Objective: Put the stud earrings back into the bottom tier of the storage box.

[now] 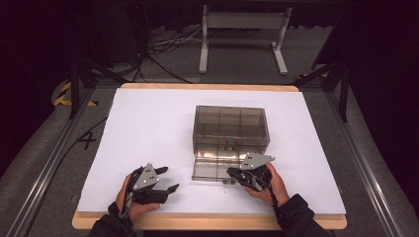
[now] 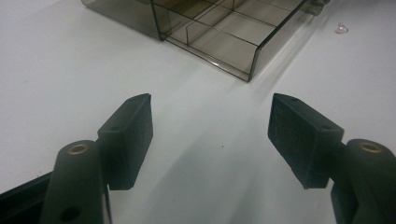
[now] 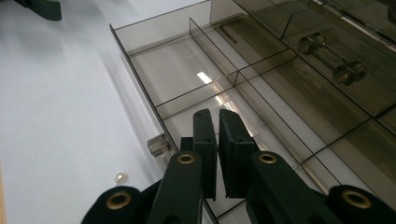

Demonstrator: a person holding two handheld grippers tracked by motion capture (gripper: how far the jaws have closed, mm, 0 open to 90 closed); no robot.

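A smoky clear drawer box [image 1: 230,126] stands mid-table, its bottom drawer [image 1: 210,169] pulled out toward me. The drawer [image 3: 140,88] is split into several empty compartments. My right gripper [image 1: 231,173] hangs over the drawer's front right corner. Its jaws [image 3: 215,115] are shut, with nothing visible between them, just above a compartment floor beside the small clear handle [image 3: 159,145]. A tiny pearl-like bead [image 3: 121,177] lies on the white sheet in front of the drawer. My left gripper [image 1: 169,178] rests on the sheet left of the drawer, open and empty [image 2: 212,103], pointing at the drawer's corner [image 2: 254,63].
A white sheet [image 1: 148,123] covers the wooden table, whose front edge [image 1: 207,222] is close to my hands. A small clear bit [image 2: 342,29] lies on the sheet past the drawer. A metal stand [image 1: 242,39] and cables are on the floor behind.
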